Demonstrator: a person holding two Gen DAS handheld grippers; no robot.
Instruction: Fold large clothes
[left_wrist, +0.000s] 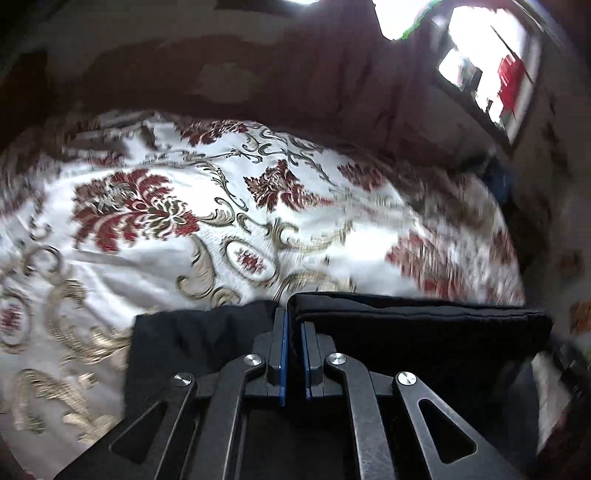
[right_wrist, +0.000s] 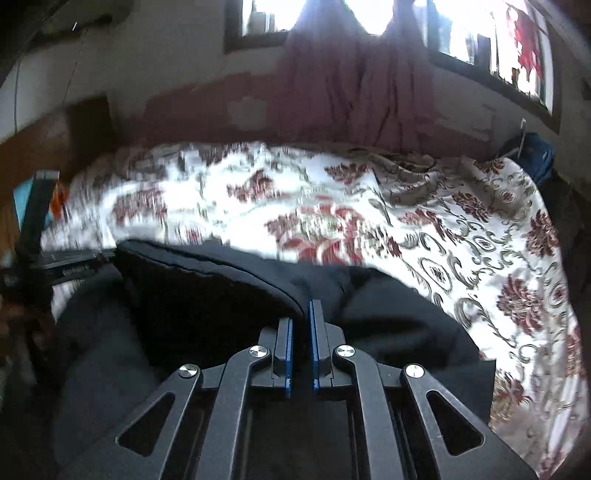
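A large black garment (left_wrist: 406, 325) hangs between my two grippers above a bed. My left gripper (left_wrist: 293, 321) is shut on a folded hem of it, with cloth drooping to the left (left_wrist: 184, 343). In the right wrist view the same black garment (right_wrist: 207, 295) stretches to the left, and my right gripper (right_wrist: 301, 314) is shut on its edge, with more cloth bunched to the right (right_wrist: 399, 325). My left gripper (right_wrist: 55, 266) shows at the far left of that view, blurred.
The bed carries a white bedspread with red flowers and gold scrolls (left_wrist: 221, 206), also in the right wrist view (right_wrist: 461, 236). Behind it are a reddish curtain (right_wrist: 351, 81), bright windows (right_wrist: 480, 33) and a wooden headboard (right_wrist: 55, 140).
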